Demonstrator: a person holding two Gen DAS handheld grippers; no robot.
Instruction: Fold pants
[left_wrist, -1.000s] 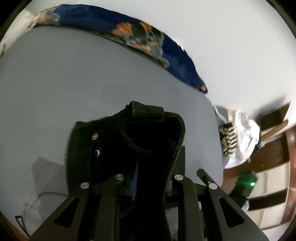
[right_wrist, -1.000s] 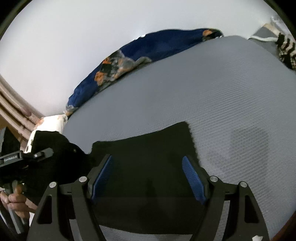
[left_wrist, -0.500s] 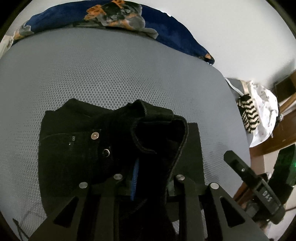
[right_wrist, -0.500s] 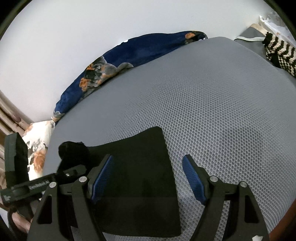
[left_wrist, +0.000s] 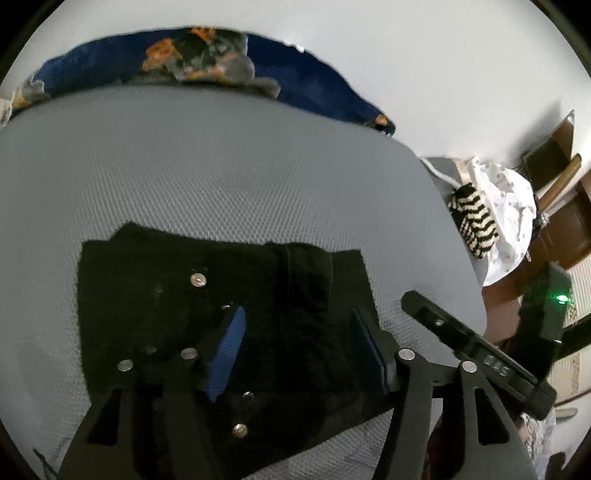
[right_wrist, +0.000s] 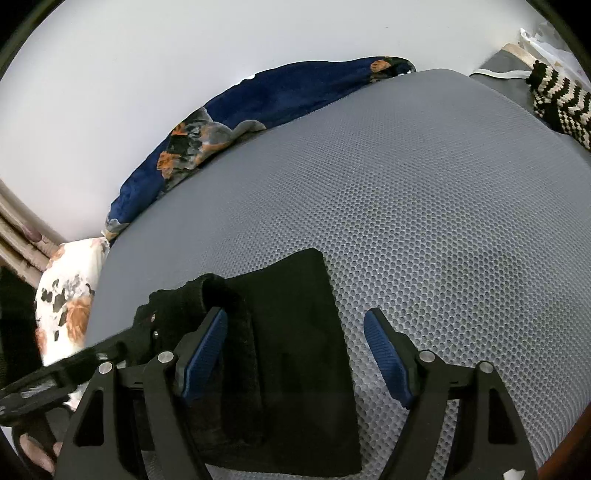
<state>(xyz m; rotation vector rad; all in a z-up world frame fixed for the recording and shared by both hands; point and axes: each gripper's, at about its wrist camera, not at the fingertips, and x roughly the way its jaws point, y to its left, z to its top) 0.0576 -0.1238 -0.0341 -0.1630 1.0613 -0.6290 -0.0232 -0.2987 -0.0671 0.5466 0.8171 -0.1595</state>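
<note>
The black pants (left_wrist: 177, 295) lie folded in a compact rectangle on the grey mesh bed (left_wrist: 221, 177), metal buttons showing on top. My left gripper (left_wrist: 295, 343) is open just above the pants, its blue pads apart and holding nothing. In the right wrist view the pants (right_wrist: 295, 332) lie flat with a thick rolled edge at their left side. My right gripper (right_wrist: 295, 350) is open over their right edge and empty. The right gripper's body shows at the lower right of the left wrist view (left_wrist: 472, 350).
A blue floral blanket (left_wrist: 207, 74) lies along the bed's far edge by the white wall. A black-and-white striped knit (left_wrist: 472, 221) and white cloth lie off the bed's right side. A floral pillow (right_wrist: 62, 306) lies at the left. Wooden furniture stands at the far right.
My left gripper has opened and let go of the pants' waistband, which now lies flat on the folded pile. My right gripper stayed open and shifted a little to the right.
</note>
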